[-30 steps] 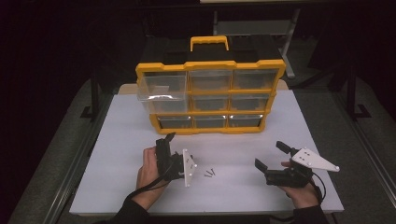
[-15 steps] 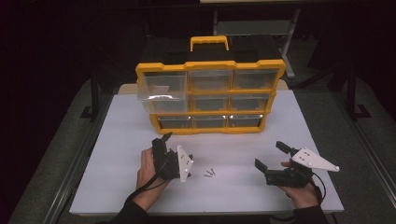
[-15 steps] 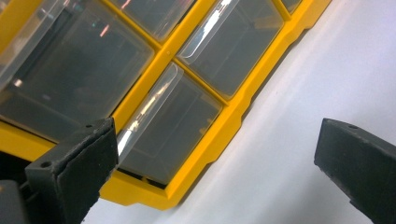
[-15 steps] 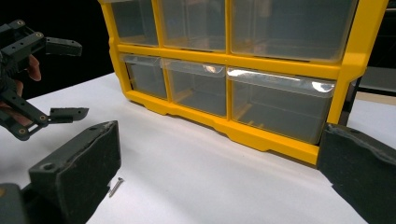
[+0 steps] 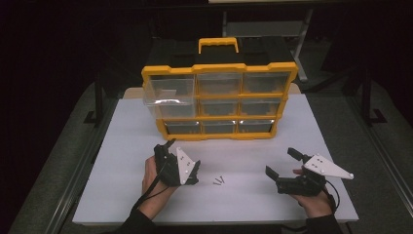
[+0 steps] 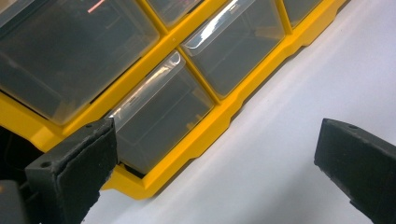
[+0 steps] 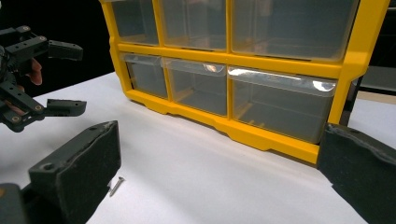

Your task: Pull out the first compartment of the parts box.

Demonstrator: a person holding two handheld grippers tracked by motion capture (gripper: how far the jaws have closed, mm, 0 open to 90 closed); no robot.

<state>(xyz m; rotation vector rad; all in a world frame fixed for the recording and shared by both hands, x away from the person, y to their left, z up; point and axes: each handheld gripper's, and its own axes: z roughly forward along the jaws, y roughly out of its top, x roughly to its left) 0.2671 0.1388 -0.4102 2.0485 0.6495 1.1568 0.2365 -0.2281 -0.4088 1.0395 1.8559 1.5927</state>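
Screws on the counter, both claws empty.
I see two small screws lying on the white counter between my left claw and right claw; both are spread wide, holding nothing, facing the yellow drawer organizer beyond.
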